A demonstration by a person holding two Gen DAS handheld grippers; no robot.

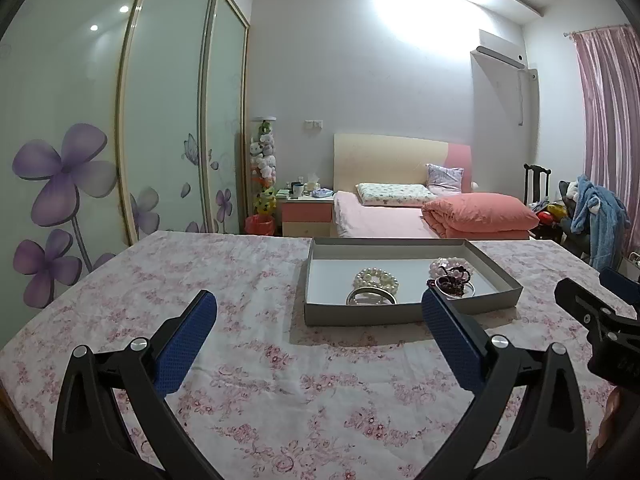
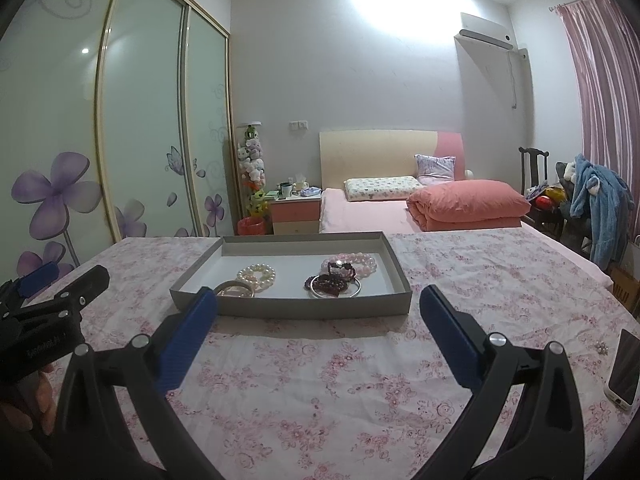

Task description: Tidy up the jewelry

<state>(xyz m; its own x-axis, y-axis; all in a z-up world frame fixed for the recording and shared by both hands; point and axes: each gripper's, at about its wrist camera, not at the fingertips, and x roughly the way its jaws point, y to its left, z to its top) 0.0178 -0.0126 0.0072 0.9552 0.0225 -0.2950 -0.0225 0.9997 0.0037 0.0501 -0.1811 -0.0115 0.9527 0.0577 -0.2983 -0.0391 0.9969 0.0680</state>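
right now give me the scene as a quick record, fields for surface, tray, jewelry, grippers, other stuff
surface: floral cloth
tray: grey tray, open, on the cloth
jewelry in tray: white pearl bracelet; silver bangle touching it; pink bead bracelet; dark red beads
left gripper: open, holding nothing, short of the tray
right gripper: open, holding nothing, short of the tray
other: phone at the right edge
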